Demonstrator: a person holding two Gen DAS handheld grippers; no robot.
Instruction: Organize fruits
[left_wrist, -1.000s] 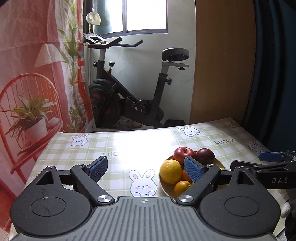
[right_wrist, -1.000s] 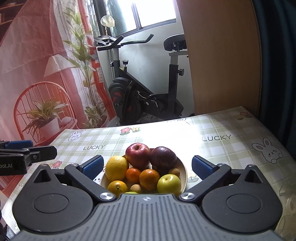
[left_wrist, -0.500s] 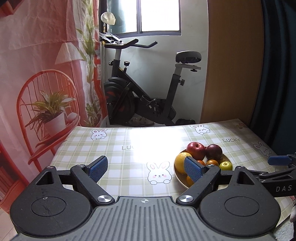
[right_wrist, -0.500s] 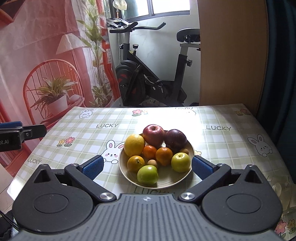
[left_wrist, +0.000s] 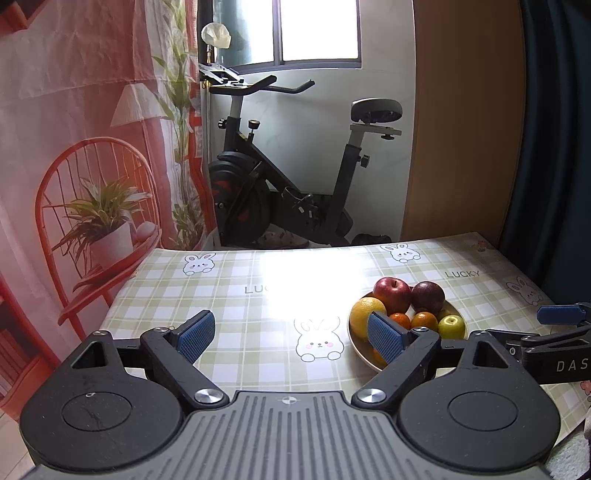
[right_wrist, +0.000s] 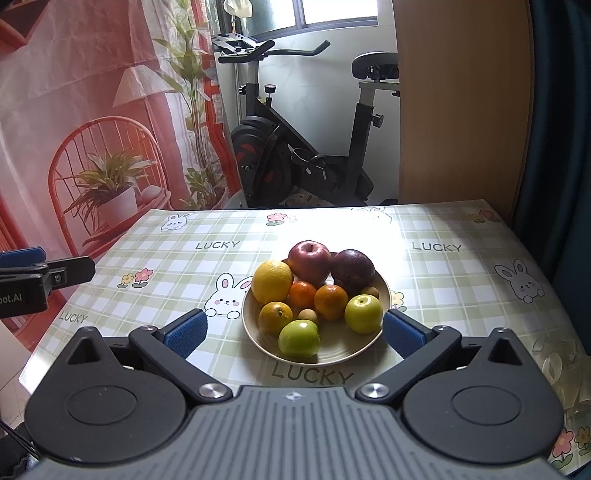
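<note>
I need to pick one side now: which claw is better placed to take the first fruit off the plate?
Probably the right. The right claw is open and centred on the plate, the green apple nearest between its fingers. The left claw, also open, faces bare tablecloth, the plate off to one side.

**Gripper hardware: appearance as observed**

Two matching hand-held units are seen. The left gripper and the right gripper are each built of matte black linkage arms on round black discs, joined by a grey ribbed centre housing bearing a small cross mark. Blue textured pads are fitted to the fingertips. Silver pivot screws are set at the inner joints. White lettering, "DAS", is partly read on the right unit's side in the left wrist view.
</note>
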